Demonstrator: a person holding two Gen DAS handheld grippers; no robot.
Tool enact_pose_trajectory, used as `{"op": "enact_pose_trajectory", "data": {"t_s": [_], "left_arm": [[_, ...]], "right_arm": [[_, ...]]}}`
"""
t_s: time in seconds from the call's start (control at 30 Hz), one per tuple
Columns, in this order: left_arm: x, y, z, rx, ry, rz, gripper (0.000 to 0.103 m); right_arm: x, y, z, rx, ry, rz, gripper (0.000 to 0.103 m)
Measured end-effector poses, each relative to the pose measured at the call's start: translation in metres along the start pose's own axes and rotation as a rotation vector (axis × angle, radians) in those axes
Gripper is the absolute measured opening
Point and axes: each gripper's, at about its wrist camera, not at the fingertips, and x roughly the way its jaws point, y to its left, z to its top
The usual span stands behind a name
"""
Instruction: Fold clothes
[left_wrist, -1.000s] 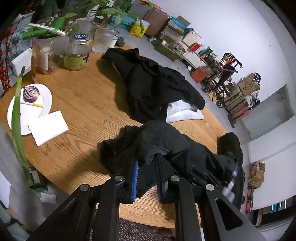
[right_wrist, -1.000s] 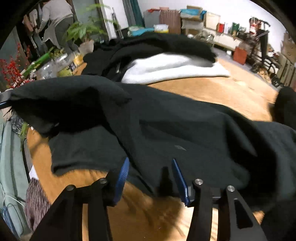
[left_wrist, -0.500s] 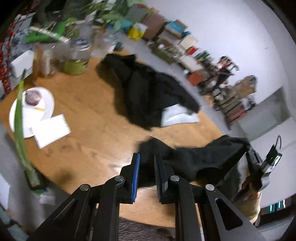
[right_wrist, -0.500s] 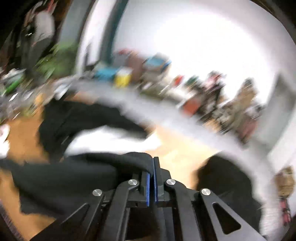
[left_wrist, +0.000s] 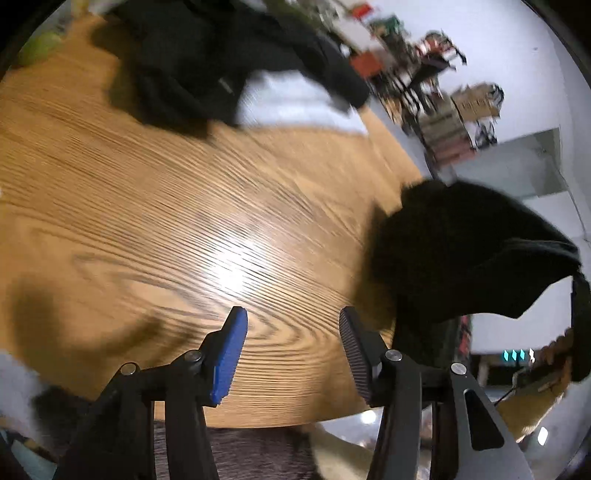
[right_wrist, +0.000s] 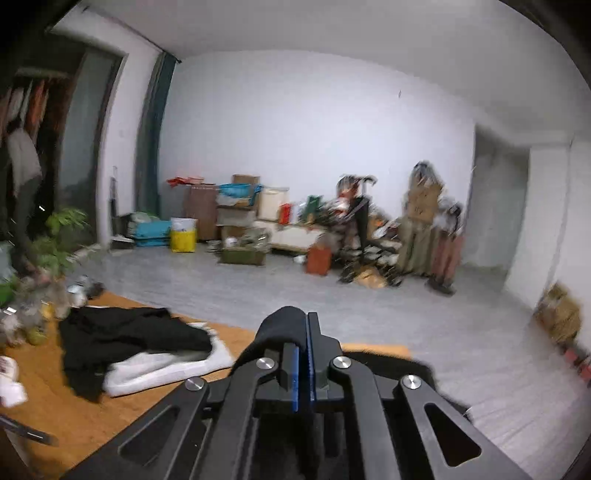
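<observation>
the left gripper (left_wrist: 291, 332) is hovering with jaws wide apart over the bare wooden table (left_wrist: 166, 221). a black garment (left_wrist: 461, 258) is hanging lifted at the right of the frame; another dark pile (left_wrist: 207, 62) is lying over white cloth (left_wrist: 295, 103) at the top.

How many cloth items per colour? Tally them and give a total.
Black: 2, the black garment pinched in the right gripper and the black heap on the table.
White: 1, the white cloth under that heap.
Total: 3
</observation>
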Motion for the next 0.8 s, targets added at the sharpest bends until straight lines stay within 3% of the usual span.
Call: {"op": "enact_pose_trajectory", "data": {"t_s": [0.23,0.47,0.6,0.67,0.7,0.73,0.8], "left_arm": [[0.089,-0.040,-0.001,-0.079,0.161,-0.197,0.053],[0.128,-0.044,-0.001,-0.244,0.216,-0.347,0.053],[0.135,-0.058,0.004,-0.207,0.244,-0.373,0.053],[0.138,-0.067,0.006,-0.188,0.240,-0.368,0.041],[0.139,-0.072,0.008,-0.167,0.230,-0.345,0.019],[0.140,-0.077,0.011,-0.147,0.220,-0.323,0.006],[0.142,-0.087,0.016,-0.106,0.201,-0.279,0.001]], "right_arm": [[-0.038,0.013,0.012,-0.038,-0.077,0.117,0.004],[-0.049,0.041,0.021,-0.106,-0.091,0.166,0.004],[-0.042,0.046,0.015,-0.133,-0.047,0.173,0.004],[-0.037,0.045,0.009,-0.132,-0.010,0.171,0.004],[-0.033,0.044,0.006,-0.131,0.010,0.167,0.004],[-0.030,0.042,0.003,-0.130,0.031,0.162,0.004],[-0.024,0.039,-0.003,-0.132,0.069,0.149,0.004]]}}
